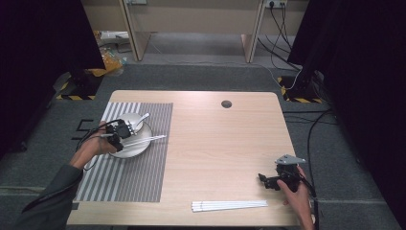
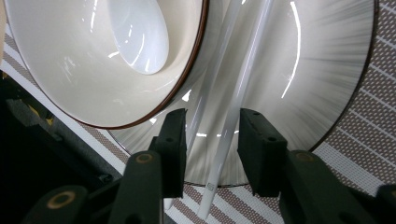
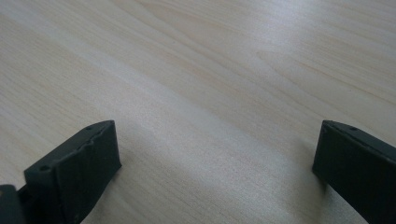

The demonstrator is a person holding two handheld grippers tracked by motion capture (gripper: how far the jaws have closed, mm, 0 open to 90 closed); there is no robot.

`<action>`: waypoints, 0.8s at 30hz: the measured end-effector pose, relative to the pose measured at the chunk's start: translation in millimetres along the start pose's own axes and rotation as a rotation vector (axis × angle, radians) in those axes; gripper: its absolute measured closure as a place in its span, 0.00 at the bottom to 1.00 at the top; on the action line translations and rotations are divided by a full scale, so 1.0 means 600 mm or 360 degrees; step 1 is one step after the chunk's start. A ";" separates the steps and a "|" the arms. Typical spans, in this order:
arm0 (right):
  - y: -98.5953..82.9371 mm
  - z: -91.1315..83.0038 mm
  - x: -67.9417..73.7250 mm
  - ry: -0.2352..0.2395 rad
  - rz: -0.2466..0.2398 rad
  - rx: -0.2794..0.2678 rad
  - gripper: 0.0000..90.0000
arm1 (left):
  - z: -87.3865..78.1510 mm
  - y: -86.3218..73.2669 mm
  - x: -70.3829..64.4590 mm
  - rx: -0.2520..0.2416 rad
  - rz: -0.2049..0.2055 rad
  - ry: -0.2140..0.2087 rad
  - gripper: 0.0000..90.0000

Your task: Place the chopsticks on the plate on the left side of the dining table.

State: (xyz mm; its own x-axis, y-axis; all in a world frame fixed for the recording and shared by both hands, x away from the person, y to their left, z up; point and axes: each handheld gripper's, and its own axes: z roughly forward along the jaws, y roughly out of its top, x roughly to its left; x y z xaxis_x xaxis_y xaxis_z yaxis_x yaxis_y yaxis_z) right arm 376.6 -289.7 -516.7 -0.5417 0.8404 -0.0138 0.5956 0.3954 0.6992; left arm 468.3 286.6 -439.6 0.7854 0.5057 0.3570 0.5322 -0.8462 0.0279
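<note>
Left hand-held gripper [image 2: 210, 135] jaws loosely straddling white chopsticks [image 2: 233, 116] on plate [image 2: 322, 70] | right hand-held gripper [image 3: 217, 154] wide open, empty | light wood tabletop [image 1: 215, 143], striped placemat [image 1: 139, 177], dark curtains around

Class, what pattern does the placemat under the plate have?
The placemat has grey and white stripes, clearest in the high view.

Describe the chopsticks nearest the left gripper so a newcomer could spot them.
On the striped placemat sits a plate holding a bowl. The white chopsticks lie across that plate beside the bowl, unlike the spare bundle on bare wood.
</note>
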 end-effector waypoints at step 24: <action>0.000 0.000 0.000 0.0000 -0.0002 -0.0001 0.01 | 0.033 -0.003 0.021 0.0042 -0.0072 -0.0058 0.74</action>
State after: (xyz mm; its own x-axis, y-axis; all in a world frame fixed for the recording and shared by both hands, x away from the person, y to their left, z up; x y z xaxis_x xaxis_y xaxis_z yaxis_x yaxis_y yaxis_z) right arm 376.7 -289.8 -516.7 -0.5427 0.8398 -0.0146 0.5946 0.3964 0.6995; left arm 483.2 298.0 -453.4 0.7709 0.5497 0.3220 0.5753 -0.8177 0.0187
